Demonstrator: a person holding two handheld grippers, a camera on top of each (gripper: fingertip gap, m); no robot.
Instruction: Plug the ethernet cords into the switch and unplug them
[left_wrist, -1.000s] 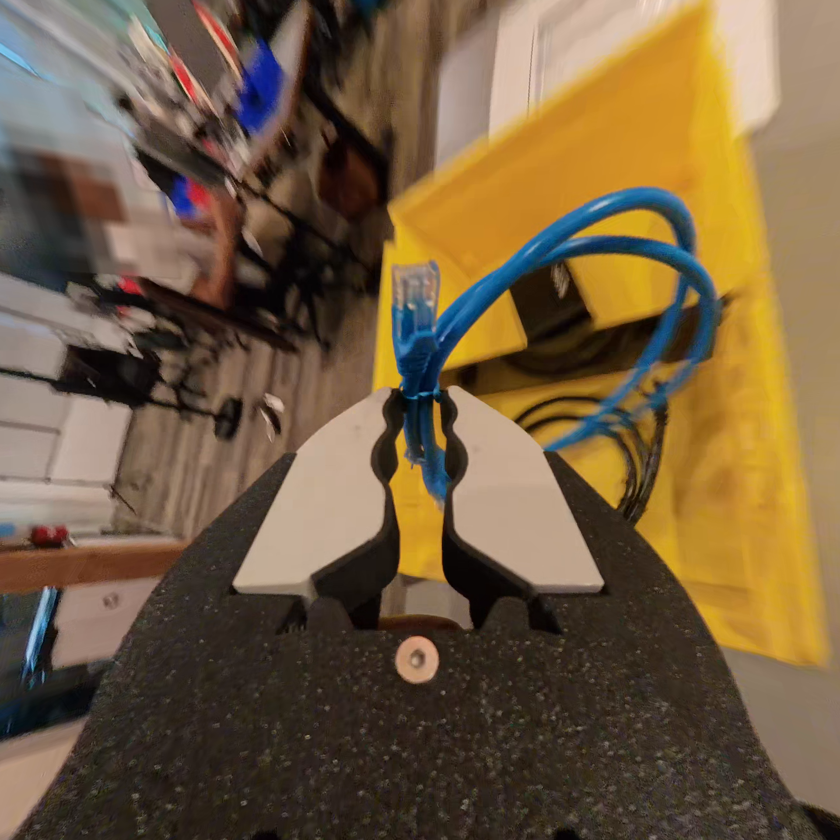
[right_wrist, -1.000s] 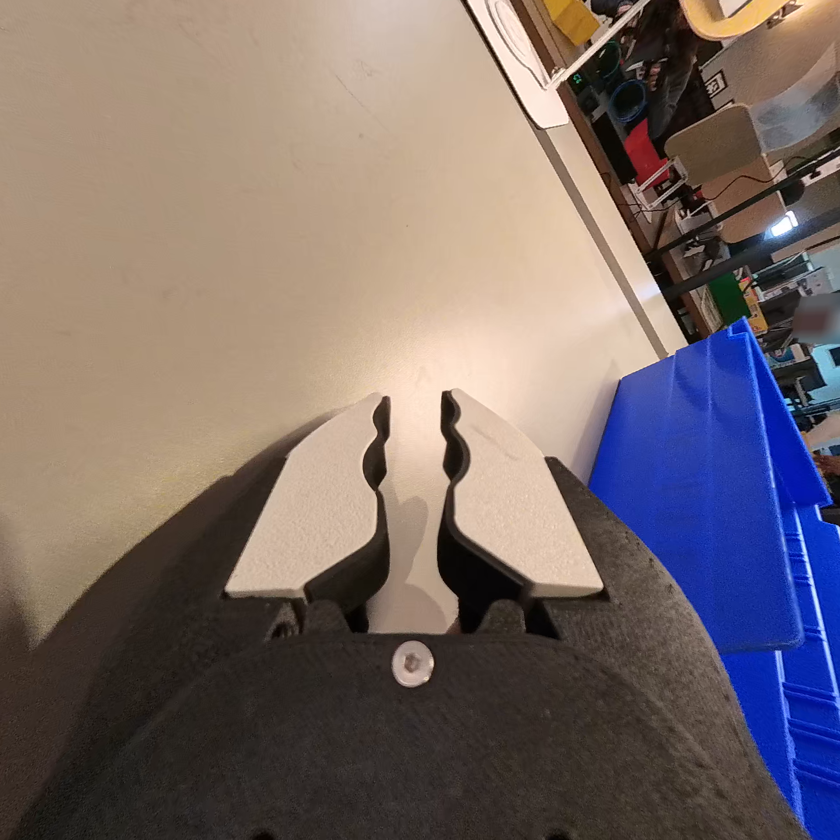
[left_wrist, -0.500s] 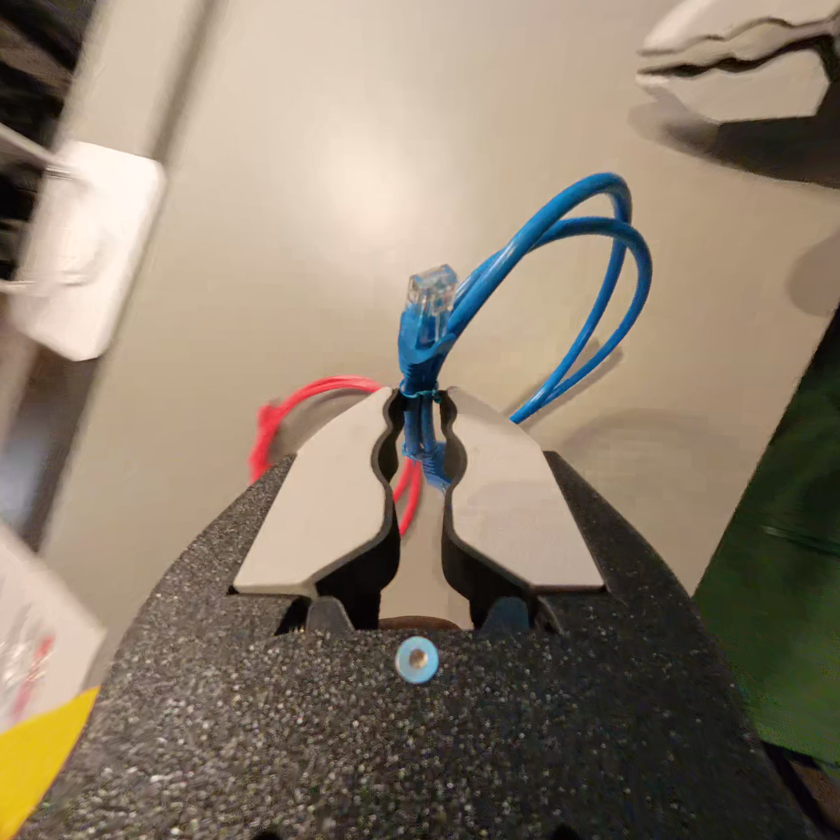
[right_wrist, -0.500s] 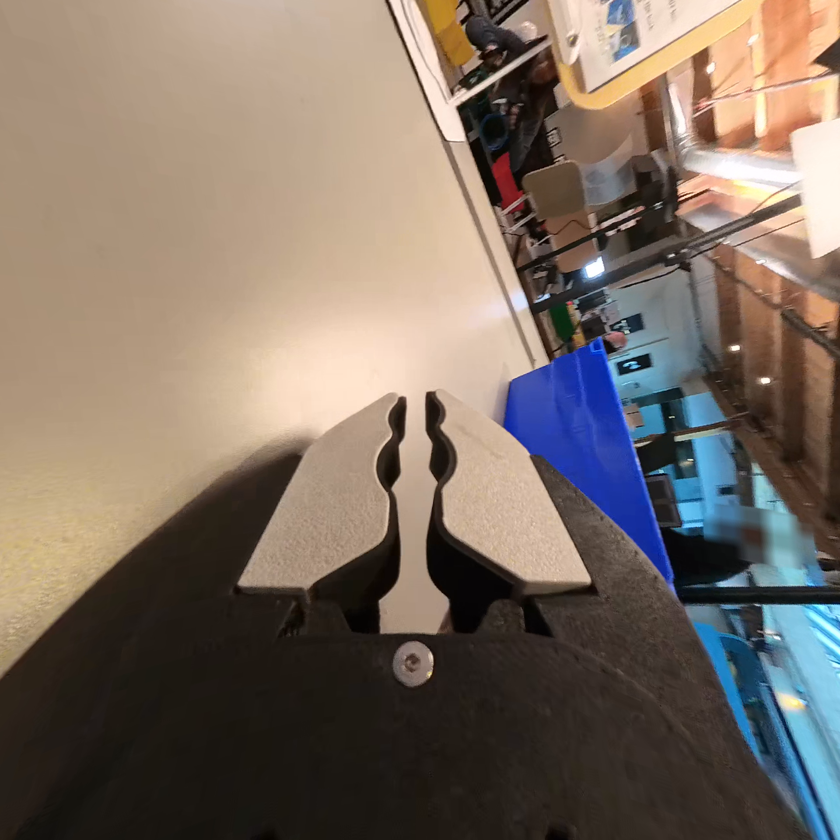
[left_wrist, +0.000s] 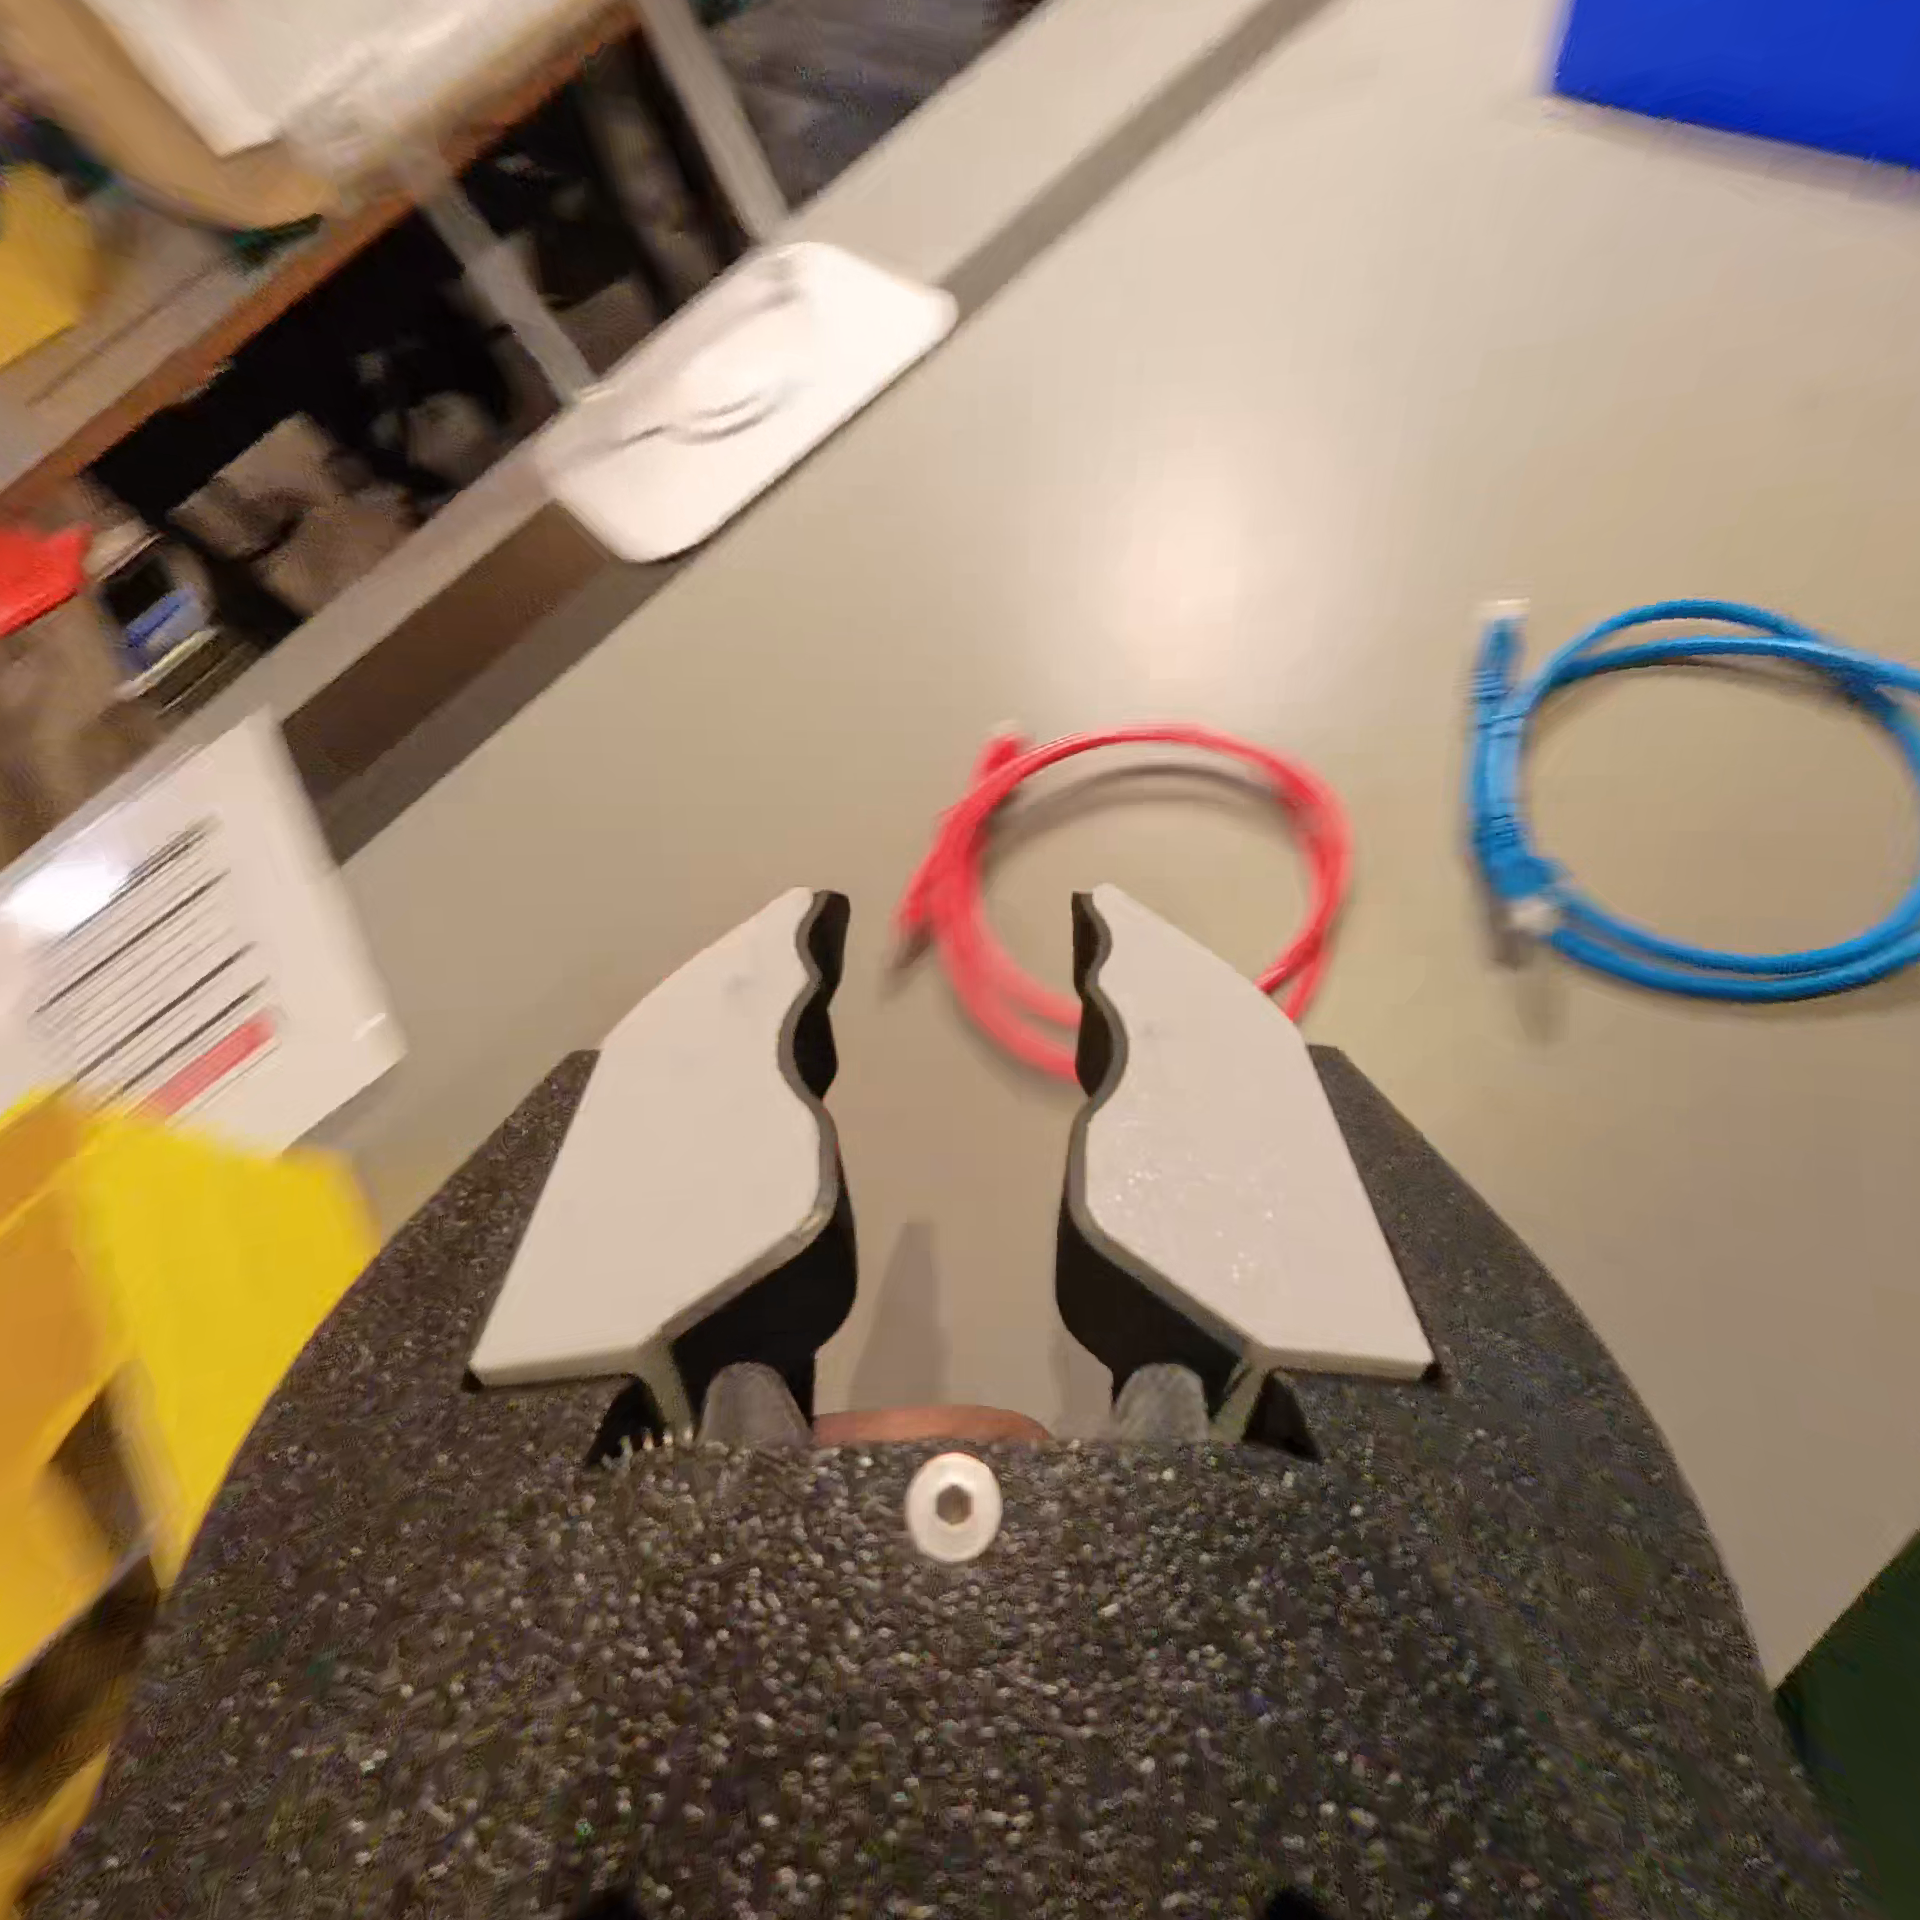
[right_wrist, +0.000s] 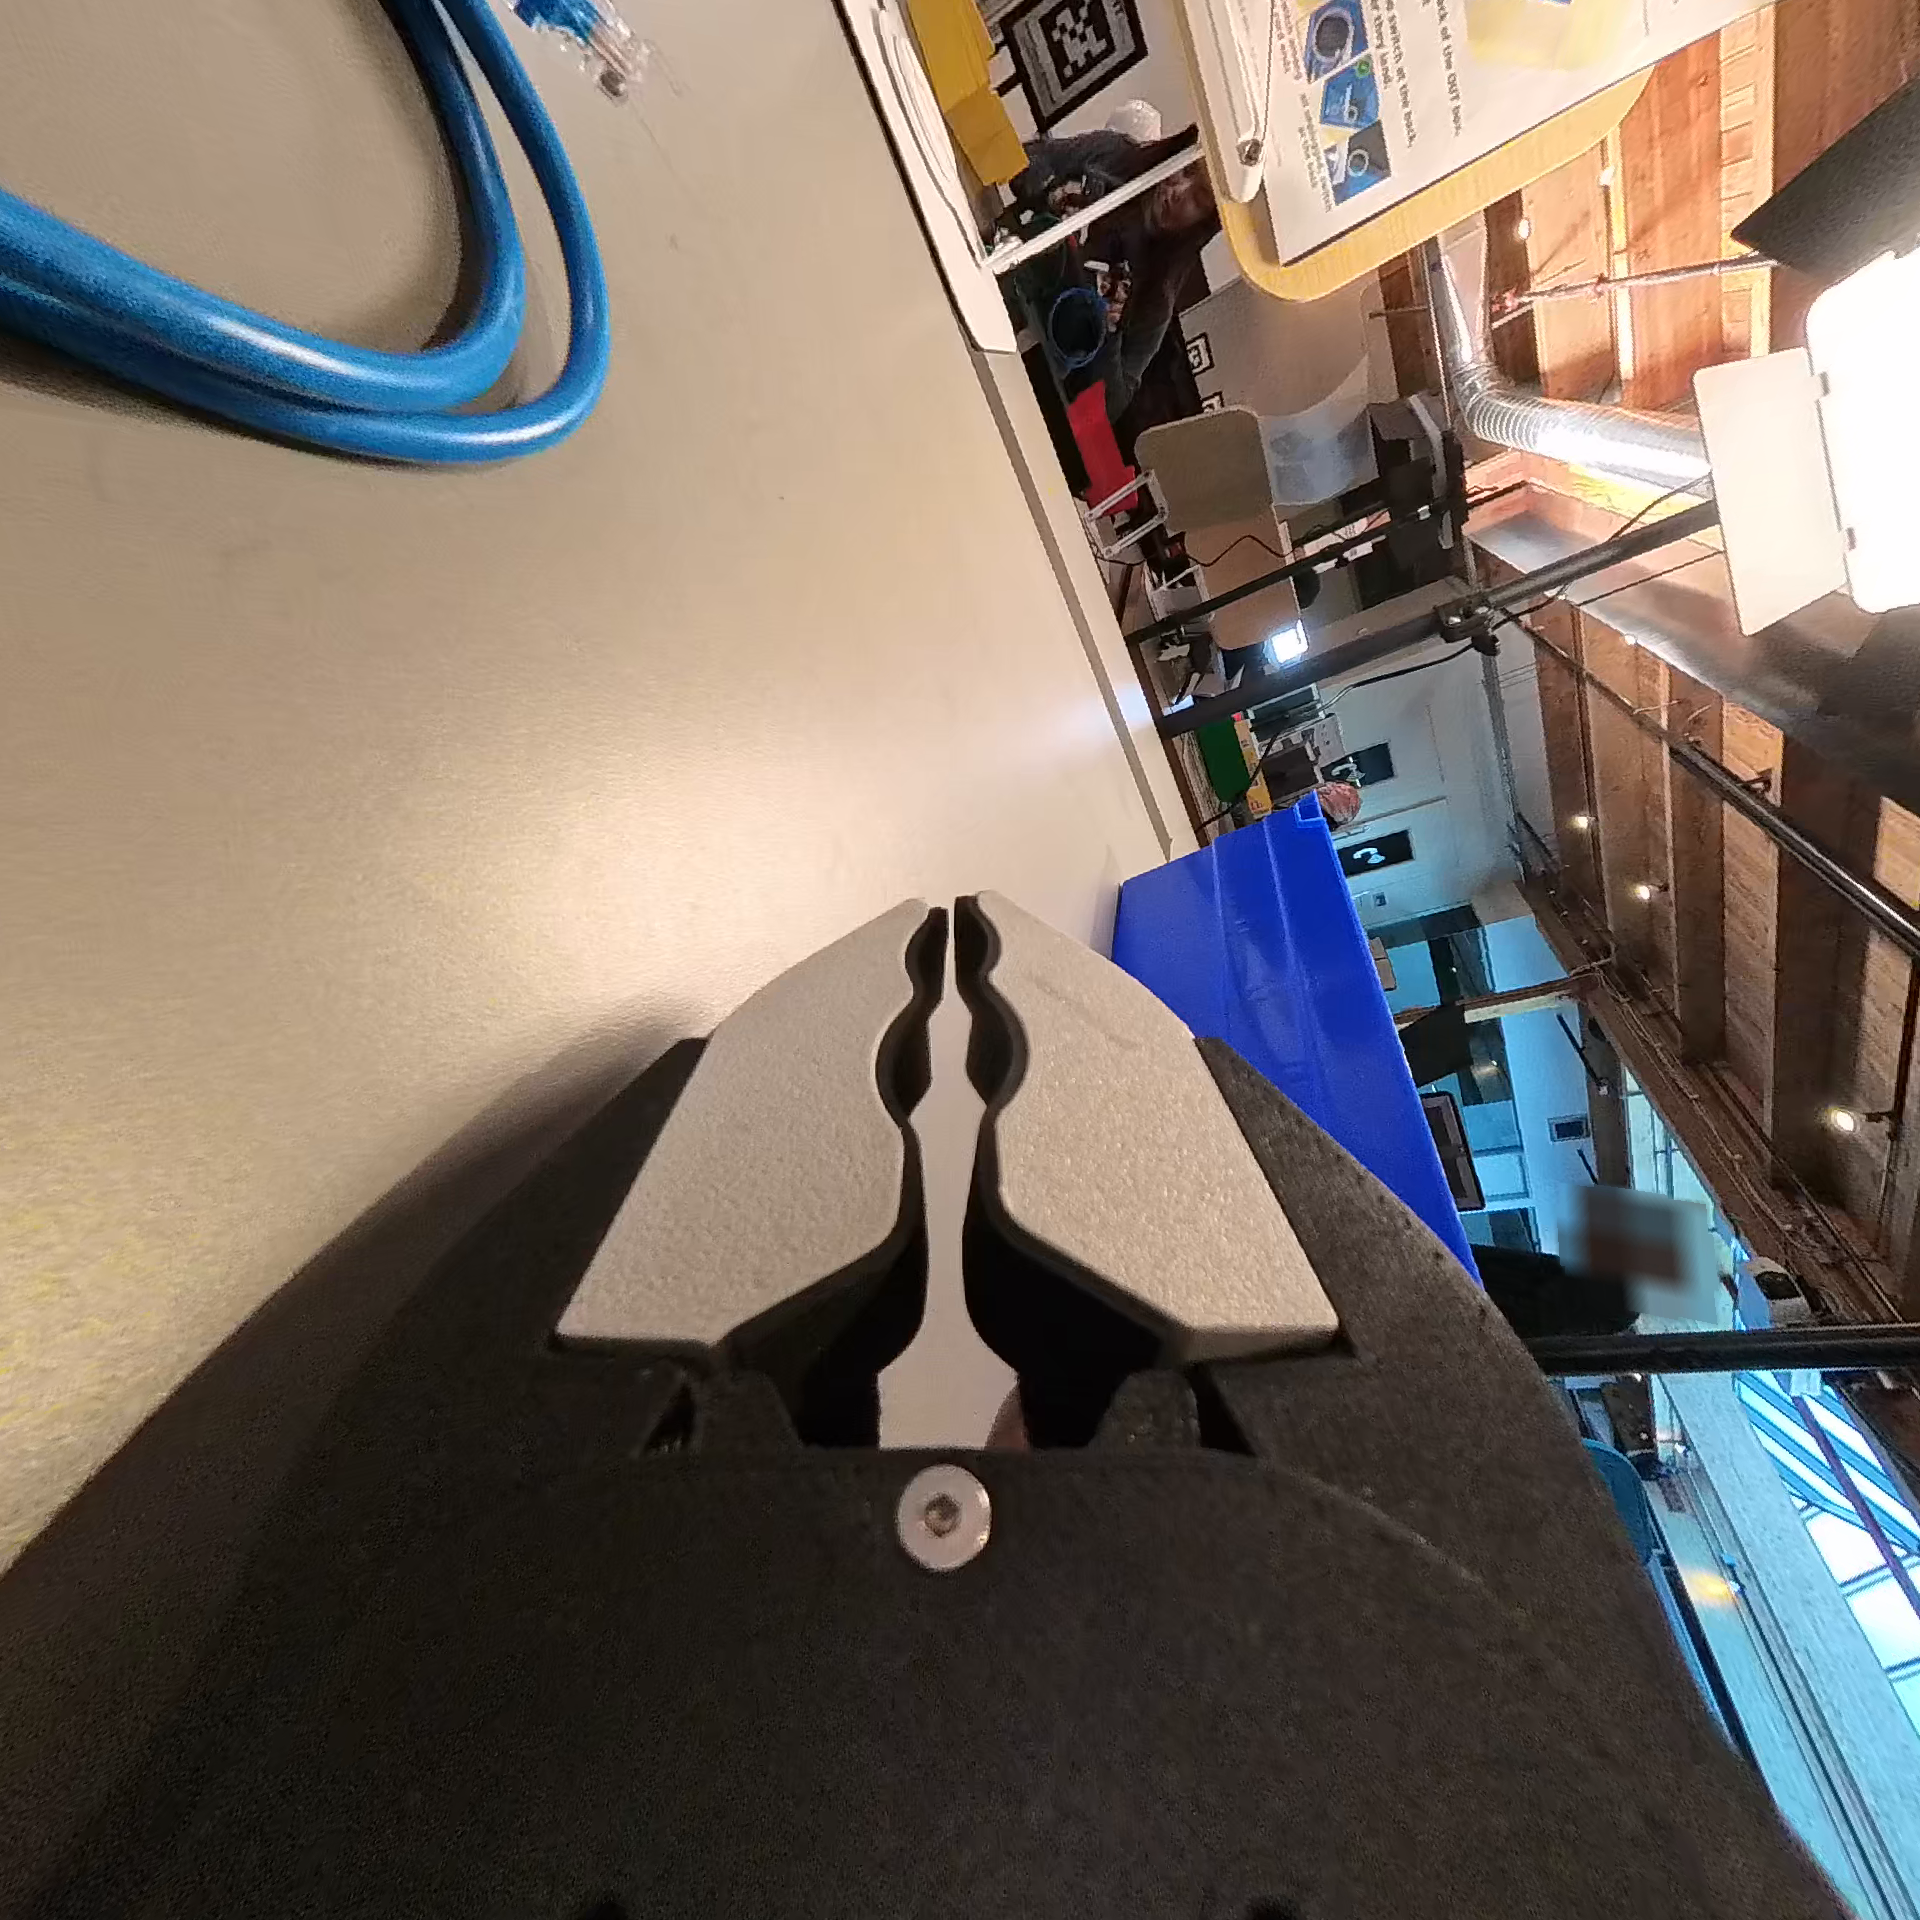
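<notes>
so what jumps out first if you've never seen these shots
Two coiled cords on the grey table: a red cord just beyond the open left gripper, and a blue cord to its right, lying loose. In the right wrist view, the right gripper is shut on nothing, with a blue bin at the table's edge beyond it. A yellow bin blurs the left wrist view's lower left.

You see a coiled bright-blue ethernet cord (left_wrist: 1704, 800), a coiled red cord (left_wrist: 1132, 873), a solid blue plastic bin (right_wrist: 1278, 997), a yellow bin (left_wrist: 114, 1340), all on a plain beige tabletop (left_wrist: 1195, 436).
</notes>
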